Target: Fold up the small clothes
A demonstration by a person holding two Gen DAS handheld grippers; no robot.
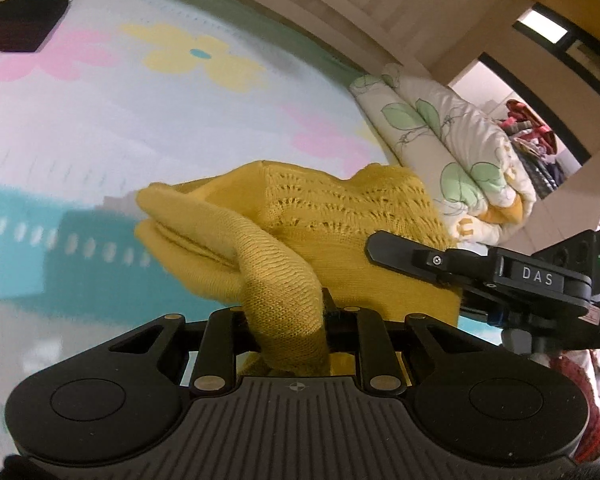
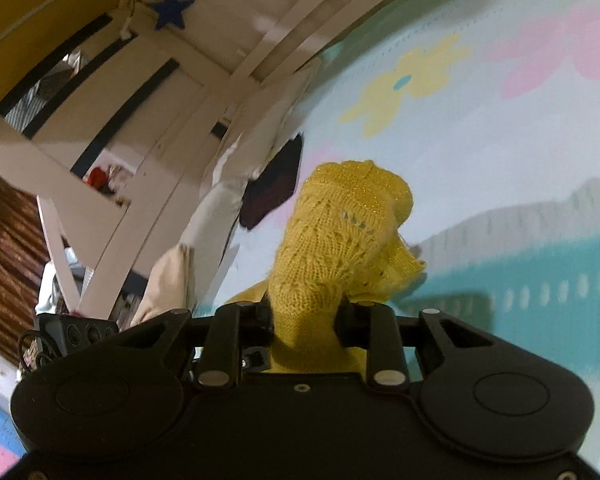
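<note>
A small yellow knitted garment (image 1: pixel 300 220) hangs bunched above the flowered bed cover (image 1: pixel 140 120). My left gripper (image 1: pixel 286 312) is shut on one part of it, the knit draping over and hiding the fingertips. My right gripper (image 2: pixel 304 312) is shut on another part of the yellow garment (image 2: pixel 340 232), which stands up in front of the camera and hides the fingertips. The right gripper (image 1: pixel 396 252) also shows in the left wrist view, its fingers against the garment's right edge.
A dark folded cloth (image 1: pixel 20 24) lies at the far left of the bed, also in the right wrist view (image 2: pixel 276 184). A rolled leaf-print quilt (image 1: pixel 452 152) lies at the right edge. A white wooden bed frame (image 2: pixel 148 128) and a pillow (image 2: pixel 164 280) stand alongside.
</note>
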